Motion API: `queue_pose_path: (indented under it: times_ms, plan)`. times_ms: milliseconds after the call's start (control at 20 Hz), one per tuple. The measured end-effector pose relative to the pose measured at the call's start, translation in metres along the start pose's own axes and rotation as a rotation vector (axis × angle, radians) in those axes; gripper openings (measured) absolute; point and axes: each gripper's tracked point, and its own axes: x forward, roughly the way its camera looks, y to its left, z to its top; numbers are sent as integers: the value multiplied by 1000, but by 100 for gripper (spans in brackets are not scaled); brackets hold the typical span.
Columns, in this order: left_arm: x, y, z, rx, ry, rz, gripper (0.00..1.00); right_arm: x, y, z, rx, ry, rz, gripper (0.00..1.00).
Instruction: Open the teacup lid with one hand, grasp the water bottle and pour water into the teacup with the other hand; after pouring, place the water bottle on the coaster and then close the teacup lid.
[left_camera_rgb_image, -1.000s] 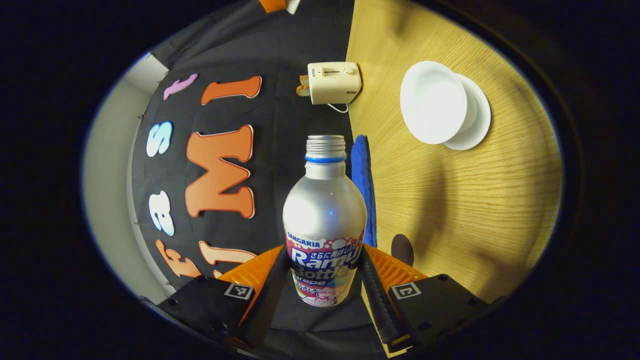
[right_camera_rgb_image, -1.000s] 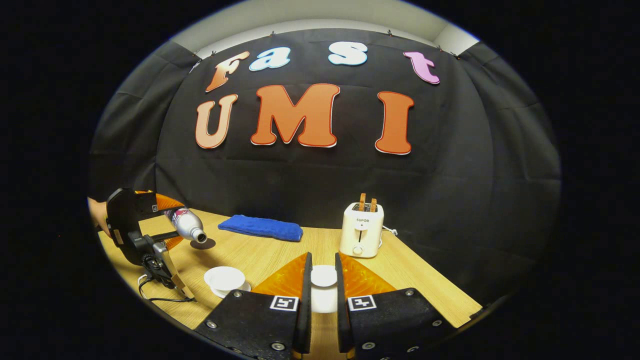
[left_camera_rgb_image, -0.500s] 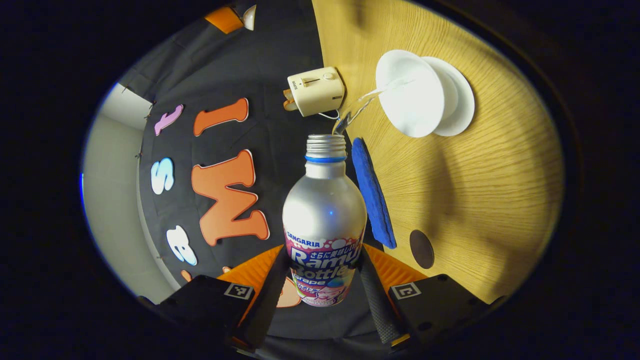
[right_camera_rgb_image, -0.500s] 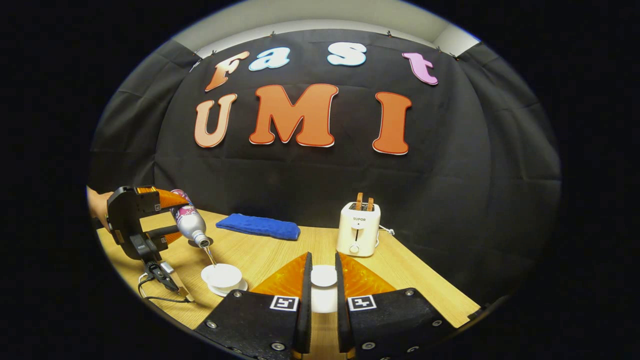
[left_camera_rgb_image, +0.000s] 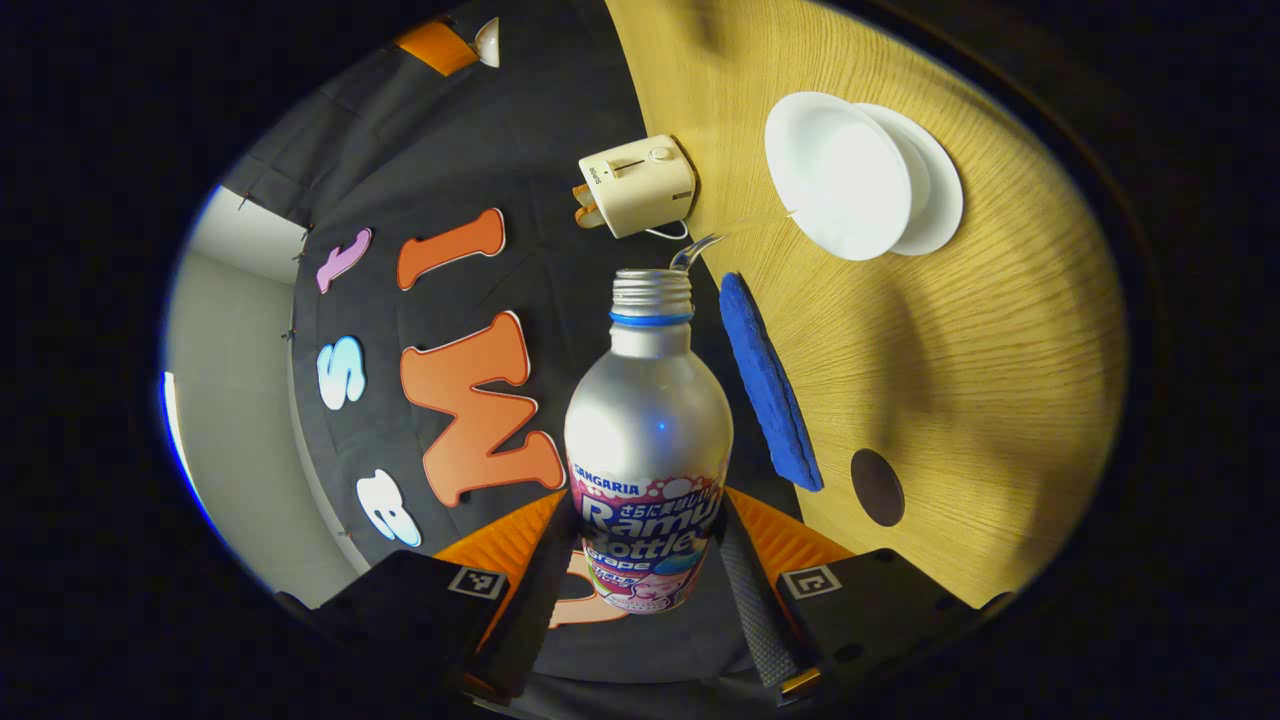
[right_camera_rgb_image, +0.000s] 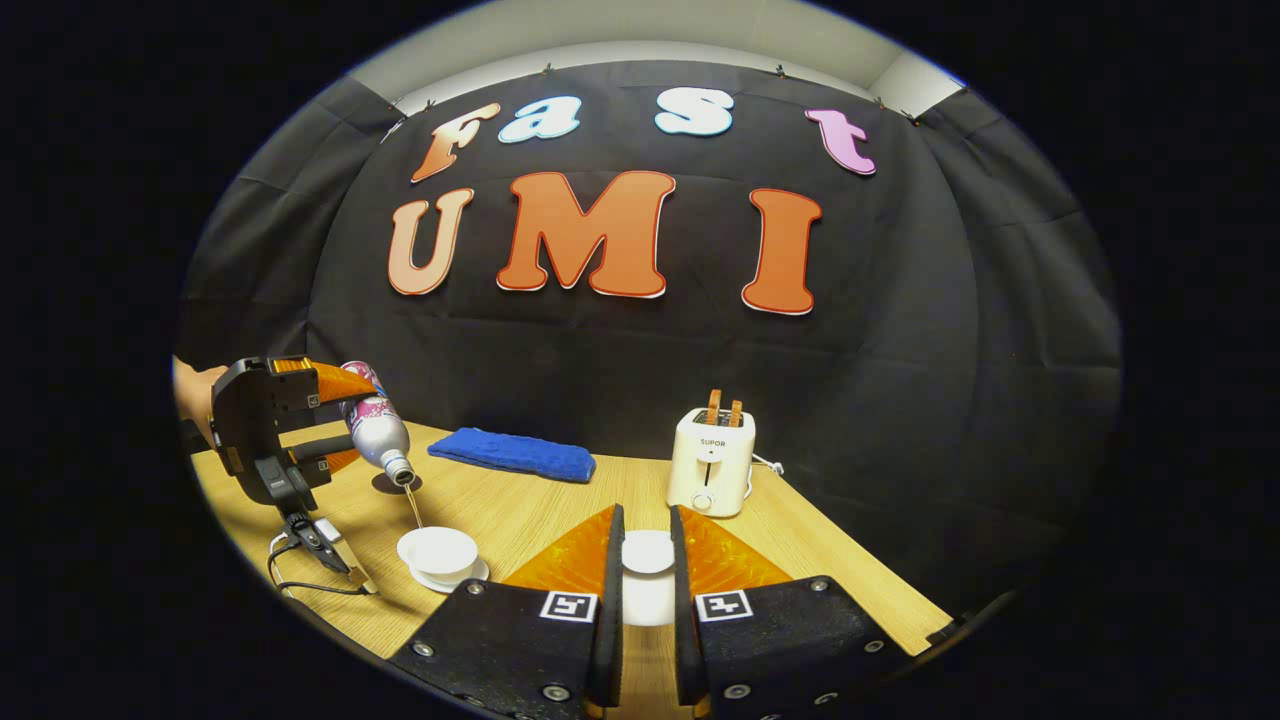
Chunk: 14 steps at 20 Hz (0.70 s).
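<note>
Your left tool is clamped on the water bottle, both fingers pressing its labelled lower body. In the right gripper view that same tool holds the bottle tipped mouth-down, and a thin stream of water runs from the open neck into the teacup. The teacup sits uncovered on its saucer on the bench, directly under the bottle's mouth. Your right tool grips the teacup lid between its two fingers, held up off the bench to the right of the cup. The dark round coaster lies bare on the bench just beside the blue cloth, behind the tilted bottle as the right gripper view shows it. A toaster with two slices standing in its slots sits near the back wall, well apart from the cup.
</note>
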Motion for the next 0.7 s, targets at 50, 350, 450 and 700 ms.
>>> queue_pose_path:
  times_ms: [50,350,450,700]
  plan:
    - [0,2,1,10,-5,7,85,0,0,0,3,0,2,22]
    - [1,16,11,57,-40,46,87,1,-4,-9,-8,22,-18,22]
    - [3,16,13,67,-47,50,85,1,-6,-9,-13,24,-19,22]
    - [7,22,14,111,-60,52,85,2,-1,-6,-27,20,-13,22]
